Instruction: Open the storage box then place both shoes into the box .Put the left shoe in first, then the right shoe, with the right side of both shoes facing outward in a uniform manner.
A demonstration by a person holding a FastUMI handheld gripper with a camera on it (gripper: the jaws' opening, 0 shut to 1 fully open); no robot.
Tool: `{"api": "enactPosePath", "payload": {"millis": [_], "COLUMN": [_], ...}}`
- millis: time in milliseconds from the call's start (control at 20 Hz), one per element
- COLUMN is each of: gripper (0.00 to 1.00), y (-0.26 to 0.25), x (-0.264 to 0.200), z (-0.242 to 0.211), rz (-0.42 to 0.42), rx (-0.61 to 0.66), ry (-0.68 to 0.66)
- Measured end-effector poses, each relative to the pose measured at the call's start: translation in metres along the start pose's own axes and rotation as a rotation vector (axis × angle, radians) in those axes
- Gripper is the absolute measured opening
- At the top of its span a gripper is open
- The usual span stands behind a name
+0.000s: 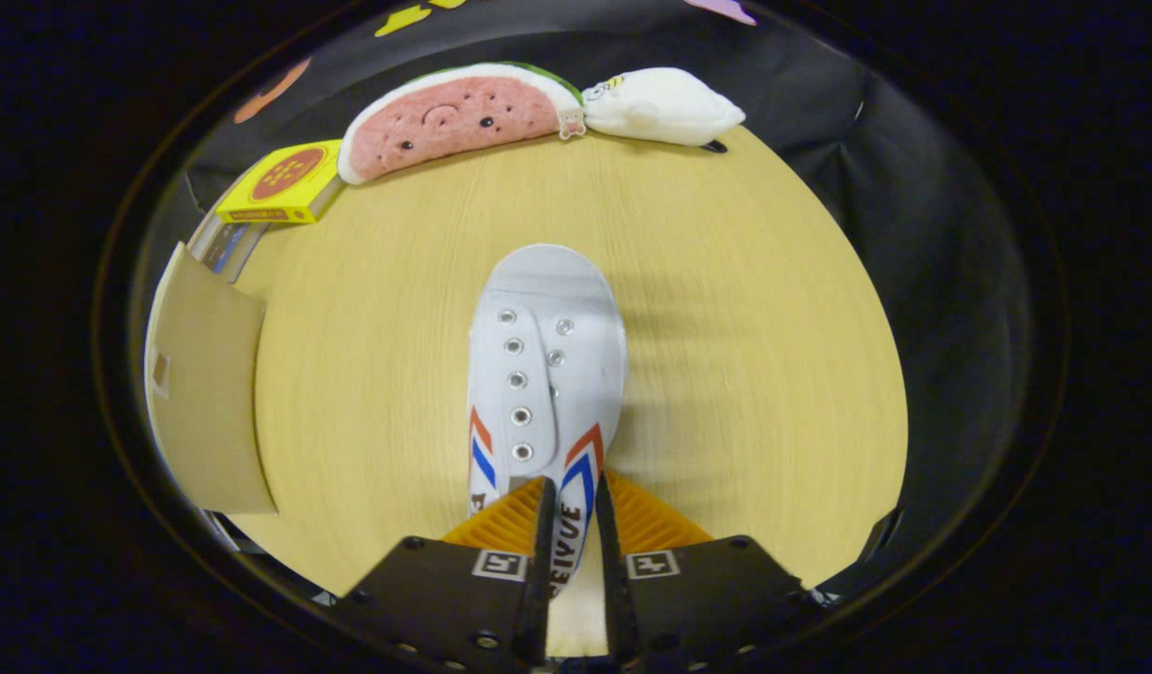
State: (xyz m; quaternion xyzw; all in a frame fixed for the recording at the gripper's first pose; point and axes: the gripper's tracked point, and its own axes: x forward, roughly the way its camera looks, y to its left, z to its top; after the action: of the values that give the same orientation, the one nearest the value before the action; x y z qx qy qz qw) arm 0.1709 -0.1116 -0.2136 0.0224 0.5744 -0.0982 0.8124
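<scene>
A white canvas shoe (546, 365) with red and blue stripes and metal eyelets points away from me over the wooden table (725, 374). My gripper (570, 501) is shut on the shoe's side wall near the heel opening, one finger inside and one outside. The shoe appears lifted or dragged, with slight blur around it. A brown cardboard flap of the storage box (206, 393) stands off to the left of the fingers, its inside hidden.
At the table's far edge lie a watermelon-slice plush (454, 117) and a white plush (664, 105). A yellow box (284, 183) rests on other flat items beyond the cardboard flap. Bare tabletop lies to the right of the shoe.
</scene>
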Motion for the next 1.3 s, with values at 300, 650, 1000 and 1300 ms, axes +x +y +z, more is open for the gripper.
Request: {"api": "enactPosePath", "payload": {"millis": [300, 650, 1000, 1300], "gripper": [0.01, 0.01, 0.01, 0.00], "y": [0.007, 0.023, 0.104, 0.196], "x": [-0.015, -0.084, -0.178, -0.231], "z": [-0.007, -0.007, -0.013, -0.029], "rz": [0.176, 0.233, 0.355, 0.449], "rx": [0.124, 0.126, 0.021, -0.113], "ry": [0.028, -0.055, -0.187, -0.261]}}
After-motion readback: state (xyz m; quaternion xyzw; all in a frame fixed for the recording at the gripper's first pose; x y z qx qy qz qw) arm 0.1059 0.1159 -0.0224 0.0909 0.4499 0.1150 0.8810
